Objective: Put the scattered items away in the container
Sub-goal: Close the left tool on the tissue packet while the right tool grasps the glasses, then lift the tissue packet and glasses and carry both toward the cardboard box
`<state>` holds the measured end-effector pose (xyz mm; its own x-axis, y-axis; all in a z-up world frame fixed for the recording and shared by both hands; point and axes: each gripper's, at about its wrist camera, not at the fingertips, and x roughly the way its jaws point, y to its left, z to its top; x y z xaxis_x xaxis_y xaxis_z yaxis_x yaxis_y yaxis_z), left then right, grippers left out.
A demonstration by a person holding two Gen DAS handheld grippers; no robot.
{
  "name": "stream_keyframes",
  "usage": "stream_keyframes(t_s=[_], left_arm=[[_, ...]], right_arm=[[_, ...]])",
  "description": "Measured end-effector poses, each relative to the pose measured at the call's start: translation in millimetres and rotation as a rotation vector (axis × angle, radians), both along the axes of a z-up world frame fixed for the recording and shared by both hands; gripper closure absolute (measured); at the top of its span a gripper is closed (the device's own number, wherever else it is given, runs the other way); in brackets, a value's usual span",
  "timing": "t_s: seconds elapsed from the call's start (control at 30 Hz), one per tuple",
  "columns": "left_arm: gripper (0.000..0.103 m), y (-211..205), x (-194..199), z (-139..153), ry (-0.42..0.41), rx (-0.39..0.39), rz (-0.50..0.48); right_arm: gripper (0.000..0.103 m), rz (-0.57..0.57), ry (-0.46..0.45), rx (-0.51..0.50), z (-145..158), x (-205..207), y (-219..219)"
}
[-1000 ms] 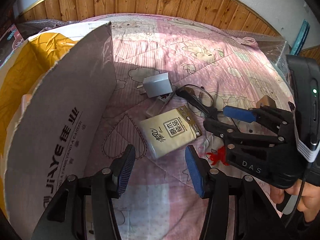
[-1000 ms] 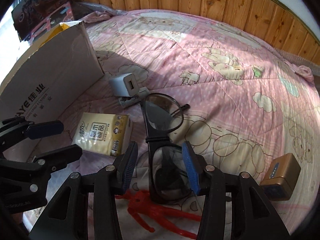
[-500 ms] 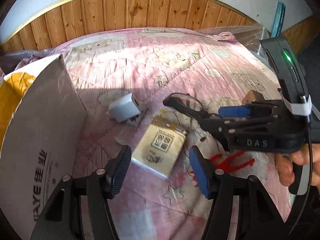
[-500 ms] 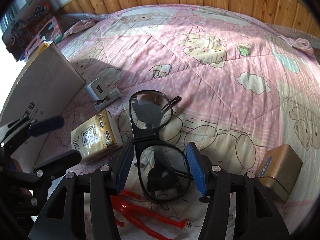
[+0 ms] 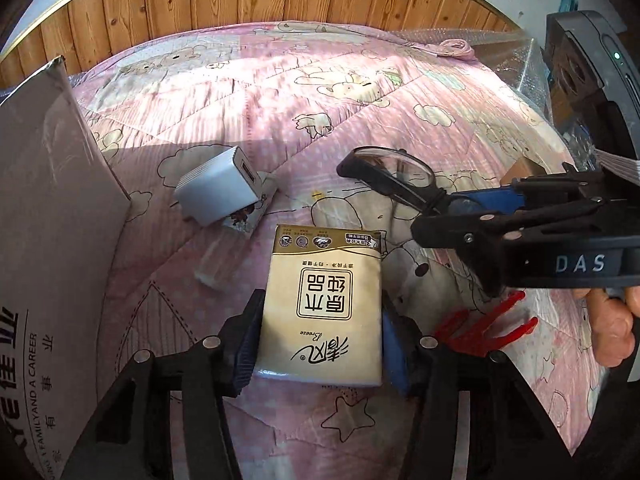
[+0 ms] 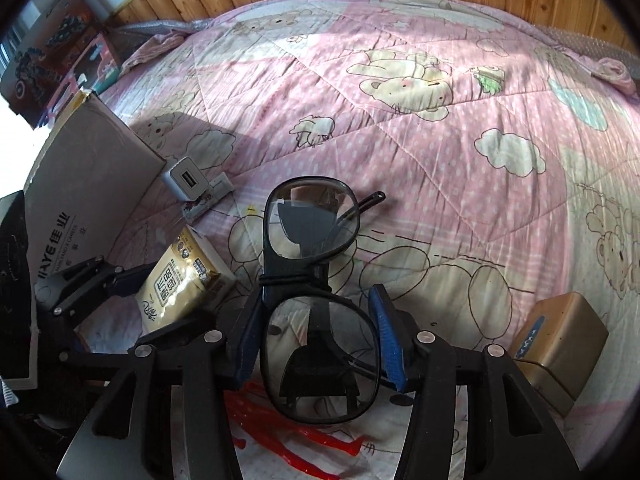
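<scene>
A beige tissue pack [image 5: 324, 312] lies on the pink quilt between the fingers of my left gripper [image 5: 320, 320], which stands open with a pad close to each long side. My right gripper [image 6: 316, 320] is shut on a pair of black-framed glasses [image 6: 308, 232]; one lens sits between its blue pads and the other sticks out ahead. In the left wrist view the glasses [image 5: 388, 172] hang above the quilt from the right gripper [image 5: 452, 216]. The cardboard box [image 5: 48, 240] stands at the left, its inside hidden.
A white USB charger [image 5: 216, 184] rests on a small card beside the box wall. A red plastic figure [image 6: 304, 440] lies under the right gripper. A gold box [image 6: 556, 344] sits to the right. A person's hand [image 5: 612, 328] holds the right gripper. Wooden panelling runs behind the bed.
My left gripper has turned and moved forward, so the tissue pack now lies between its fingers. The right gripper has risen with the glasses in it.
</scene>
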<state>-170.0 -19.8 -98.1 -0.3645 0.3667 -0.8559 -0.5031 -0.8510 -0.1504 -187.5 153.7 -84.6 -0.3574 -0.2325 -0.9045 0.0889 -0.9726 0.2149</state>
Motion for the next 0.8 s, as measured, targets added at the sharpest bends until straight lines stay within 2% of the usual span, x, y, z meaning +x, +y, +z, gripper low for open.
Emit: stream_keyframes(t_s=[0.07,0.13,0.17,0.2,0.23,0.27,0.33,0.43,0.67,0.8], left_arm=[[0.047,4,-1,-1,0.007,-0.015,0.010],[0.036,13,-4,-3,0.011,-0.031,-0.009],[0.034,19,-6,-4,0.018,-0.047,-0.022],[0.038,24,-6,-5,0.037,-0.074,-0.032],[0.046,27,-6,-4,0.063,-0.099,-0.037],[0.051,27,-7,-2,0.051,-0.084,-0.040],[0.052,20,-7,1,0.028,-0.064,-0.008],[0.052,9,-1,11,0.028,-0.041,0.019],[0.052,-16,13,41,0.009,0.049,0.080],[0.052,-24,23,59,0.025,0.056,0.111]], right_arm=[[0.048,0.010,0.007,0.011,-4,-3,-3],[0.044,0.017,0.018,0.023,-13,-8,-10],[0.042,0.026,0.059,0.037,-12,-7,-14],[0.042,0.031,0.064,0.060,-13,-8,-18],[0.048,0.024,0.064,0.064,-13,-8,-19],[0.056,0.014,0.055,0.034,-11,-9,-15],[0.063,-0.027,0.030,-0.041,-7,-9,-4],[0.063,-0.064,0.027,-0.098,0,-7,6],[0.063,-0.073,0.066,-0.191,25,4,6],[0.063,-0.070,0.074,-0.236,31,11,2]])
